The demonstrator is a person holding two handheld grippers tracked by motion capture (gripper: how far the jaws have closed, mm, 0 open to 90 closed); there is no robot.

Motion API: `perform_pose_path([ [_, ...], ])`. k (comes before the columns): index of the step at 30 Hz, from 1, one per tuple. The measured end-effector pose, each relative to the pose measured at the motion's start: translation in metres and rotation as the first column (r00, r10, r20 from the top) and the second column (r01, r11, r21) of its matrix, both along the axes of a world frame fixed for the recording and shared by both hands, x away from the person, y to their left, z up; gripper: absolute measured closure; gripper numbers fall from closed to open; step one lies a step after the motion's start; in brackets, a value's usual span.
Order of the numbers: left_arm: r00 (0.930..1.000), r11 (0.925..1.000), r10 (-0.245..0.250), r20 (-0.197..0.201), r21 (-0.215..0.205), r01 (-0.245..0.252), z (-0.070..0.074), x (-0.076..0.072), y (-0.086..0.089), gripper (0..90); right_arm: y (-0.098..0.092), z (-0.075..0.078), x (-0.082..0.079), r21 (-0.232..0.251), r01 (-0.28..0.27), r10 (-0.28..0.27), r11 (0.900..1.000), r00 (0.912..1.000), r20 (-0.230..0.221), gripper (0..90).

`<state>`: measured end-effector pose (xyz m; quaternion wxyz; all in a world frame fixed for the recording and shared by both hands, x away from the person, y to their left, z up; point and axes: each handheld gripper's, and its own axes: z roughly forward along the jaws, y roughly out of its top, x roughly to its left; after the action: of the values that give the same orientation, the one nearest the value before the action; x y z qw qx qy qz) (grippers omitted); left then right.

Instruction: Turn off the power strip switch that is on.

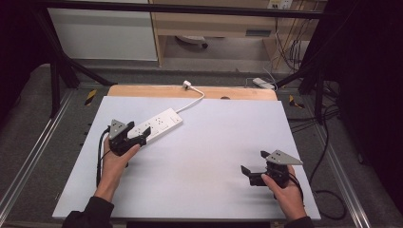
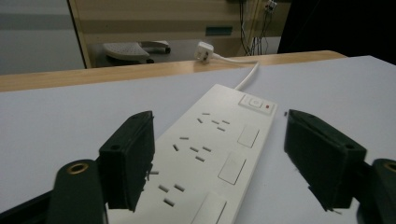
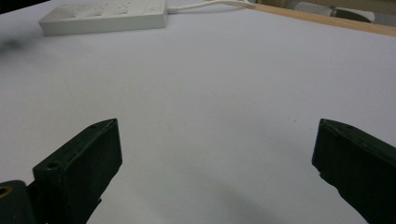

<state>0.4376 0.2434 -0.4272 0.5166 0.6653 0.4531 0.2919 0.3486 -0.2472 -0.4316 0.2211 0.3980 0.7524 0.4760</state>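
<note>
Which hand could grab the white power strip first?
Probably the left. The left gripper is open, with its jaws already on either side of the power strip. The right gripper, also open, is far across the table.

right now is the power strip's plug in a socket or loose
Loose. The plug lies unplugged on the wooden edge at the table's far side, its white cable trailing back to the power strip.

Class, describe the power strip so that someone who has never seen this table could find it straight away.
Start at the pale grey board covering the table. On its far left part a white power strip lies at a slant, its cable running to a loose plug on the wooden edge. The left gripper has its open jaws around the near end.
</note>
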Motion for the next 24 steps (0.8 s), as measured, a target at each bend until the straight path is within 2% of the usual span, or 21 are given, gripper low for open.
perform_pose_path([
  [12, 0.9993, 0.9993, -0.023, 0.028, -0.03, 0.024, 0.007, -0.002, -0.003, 8.2, 0.0, 0.0, 0.0, 0.001, -0.001, 0.001, 1.0, 1.0, 0.0, 2.1],
  [24, 0.9995, 0.9986, -0.01, 0.029, -0.052, 0.011, 0.019, -0.006, -0.003, 5.5, 0.0, 0.0, 0.0, 0.0, -0.001, 0.001, 1.0, 1.0, 0.0, 2.1],
])
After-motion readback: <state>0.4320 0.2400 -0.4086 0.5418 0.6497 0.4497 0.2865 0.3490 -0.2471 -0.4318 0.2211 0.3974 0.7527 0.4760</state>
